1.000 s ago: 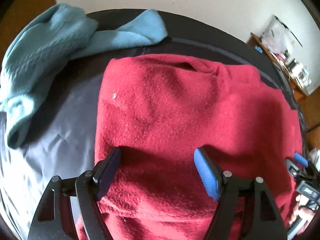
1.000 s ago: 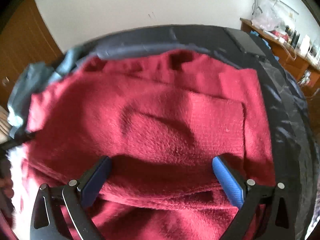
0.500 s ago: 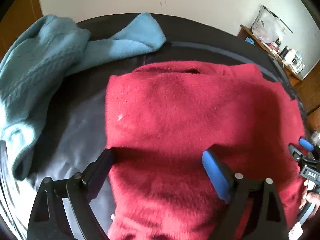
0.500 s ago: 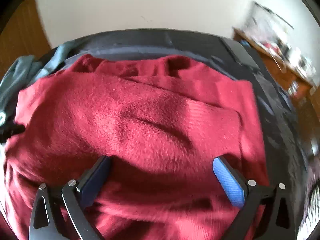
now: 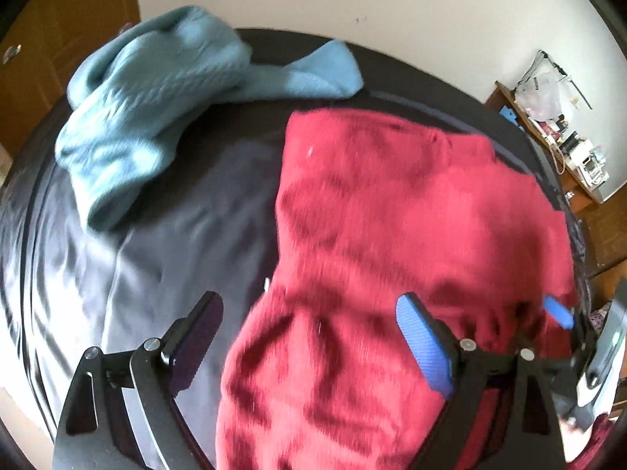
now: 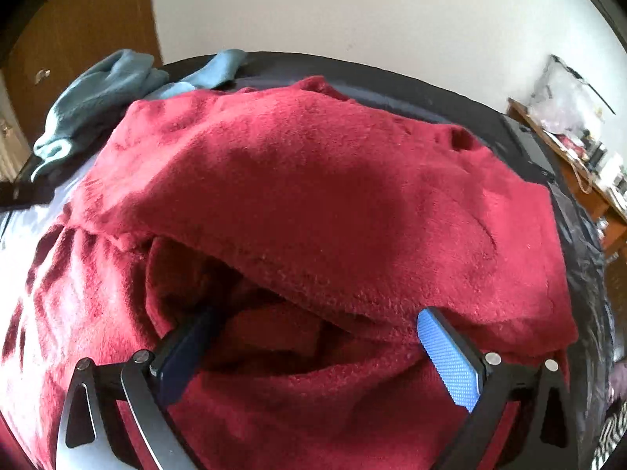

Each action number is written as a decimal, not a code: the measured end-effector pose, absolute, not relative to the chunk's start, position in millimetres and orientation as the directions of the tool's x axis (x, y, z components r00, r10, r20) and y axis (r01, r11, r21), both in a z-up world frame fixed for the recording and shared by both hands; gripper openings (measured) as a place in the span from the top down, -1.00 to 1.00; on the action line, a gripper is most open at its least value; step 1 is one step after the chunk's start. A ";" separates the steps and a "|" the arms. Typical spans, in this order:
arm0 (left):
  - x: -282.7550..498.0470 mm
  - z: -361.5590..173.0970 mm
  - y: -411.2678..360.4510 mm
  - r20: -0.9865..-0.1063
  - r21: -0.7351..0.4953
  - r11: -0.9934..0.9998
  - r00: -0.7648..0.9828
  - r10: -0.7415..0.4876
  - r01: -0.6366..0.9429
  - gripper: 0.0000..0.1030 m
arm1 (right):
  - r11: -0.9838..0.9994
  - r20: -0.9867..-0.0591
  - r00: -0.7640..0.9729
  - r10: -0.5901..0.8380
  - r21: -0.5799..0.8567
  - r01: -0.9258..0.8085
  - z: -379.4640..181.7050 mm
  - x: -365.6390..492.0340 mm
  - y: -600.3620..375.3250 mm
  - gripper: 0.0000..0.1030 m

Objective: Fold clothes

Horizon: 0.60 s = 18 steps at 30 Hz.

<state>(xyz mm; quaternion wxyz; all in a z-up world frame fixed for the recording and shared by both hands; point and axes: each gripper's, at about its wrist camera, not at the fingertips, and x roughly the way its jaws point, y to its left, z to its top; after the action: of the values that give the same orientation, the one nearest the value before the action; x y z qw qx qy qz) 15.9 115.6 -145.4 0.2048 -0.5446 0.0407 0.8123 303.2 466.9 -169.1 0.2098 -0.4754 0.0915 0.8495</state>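
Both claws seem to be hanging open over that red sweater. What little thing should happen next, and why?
Probably the right gripper should close on the near edge of the red sweater. A folded flap gapes loosely just ahead of its open jaws, and the left gripper holds nothing either, so the fold looks unfinished.

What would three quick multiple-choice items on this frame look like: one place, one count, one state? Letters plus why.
1. Where does the light blue sweater lie relative to the red sweater in the left wrist view?
A. upper left of it
B. on top of it
C. lower right of it

2. How many garments lie on the dark sheet?
A. one
B. two
C. four

3. How do the jaws of the left gripper stand?
A. clamped on blue knit
B. shut on nothing
C. spread wide, gripping nothing

Key: 1 A, the blue knit is bunched toward the far left corner. 2 B, only a red one and a blue one show. 3 C, the pads stand far apart above the cloth.
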 end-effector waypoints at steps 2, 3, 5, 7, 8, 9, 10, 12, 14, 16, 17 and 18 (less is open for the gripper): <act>29.3 -147.1 105.0 -0.907 -0.160 -0.920 -0.314 0.280 -0.358 -0.79 | -0.908 -0.863 -0.462 0.203 0.011 -0.419 -163.8 307.5 475.3 -1.00; 34.6 -147.4 99.8 -0.908 -0.161 -0.922 -0.313 0.278 -0.352 -0.79 | -0.908 -0.862 -0.476 0.174 0.046 -0.415 -159.8 310.2 477.1 -1.00; 46.2 -147.8 87.5 -0.909 -0.163 -0.926 -0.312 0.275 -0.342 -0.79 | -0.908 -0.843 -0.524 0.124 0.117 -0.403 -148.7 332.1 479.8 -1.00; 56.9 -149.4 74.2 -0.911 -0.167 -0.930 -0.308 0.273 -0.328 -0.79 | -0.908 -0.827 -0.554 0.100 0.152 -0.391 -140.8 362.5 475.3 -1.00; 62.0 -150.4 67.8 -0.913 -0.170 -0.932 -0.305 0.271 -0.319 -0.79 | -0.908 -0.821 -0.564 0.090 0.165 -0.385 -137.7 376.9 473.6 -1.00; 67.1 -151.6 61.5 -0.915 -0.173 -0.935 -0.302 0.269 -0.309 -0.79 | -0.908 -0.817 -0.572 0.074 0.182 -0.377 -135.2 392.1 471.6 -1.00; 72.2 -152.8 55.1 -0.916 -0.176 -0.938 -0.298 0.267 -0.299 -0.79 | -0.907 -0.813 -0.580 0.059 0.199 -0.370 -133.0 407.3 469.5 -1.00; 81.5 -155.6 43.6 -0.918 -0.191 -0.940 -0.286 0.273 -0.283 -0.79 | -0.902 -0.810 -0.586 0.028 0.231 -0.364 -130.4 436.9 464.7 -1.00; 92.6 -156.3 36.0 -0.918 -0.203 -0.937 -0.277 0.283 -0.284 -0.79 | -0.894 -0.810 -0.587 -0.002 0.264 -0.361 -129.2 464.2 461.4 -1.00; 104.1 -156.8 29.4 -0.919 -0.210 -0.933 -0.268 0.291 -0.292 -0.79 | -0.883 -0.811 -0.584 -0.033 0.297 -0.363 -128.9 490.2 458.9 -1.00; 110.0 -157.1 26.3 -0.919 -0.211 -0.930 -0.263 0.293 -0.300 -0.79 | -0.876 -0.811 -0.583 -0.048 0.314 -0.366 -129.6 503.8 457.0 -1.00; 116.0 -158.2 23.5 -0.920 -0.211 -0.928 -0.259 0.295 -0.307 -0.79 | -0.868 -0.812 -0.581 -0.061 0.330 -0.371 -131.0 517.7 454.5 -1.00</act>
<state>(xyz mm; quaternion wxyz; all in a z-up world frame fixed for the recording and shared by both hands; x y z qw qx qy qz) 116.0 23.5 -158.2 0.1897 -0.5785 0.0054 0.7933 517.7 454.5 -131.1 0.0905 -0.4489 0.2403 0.8559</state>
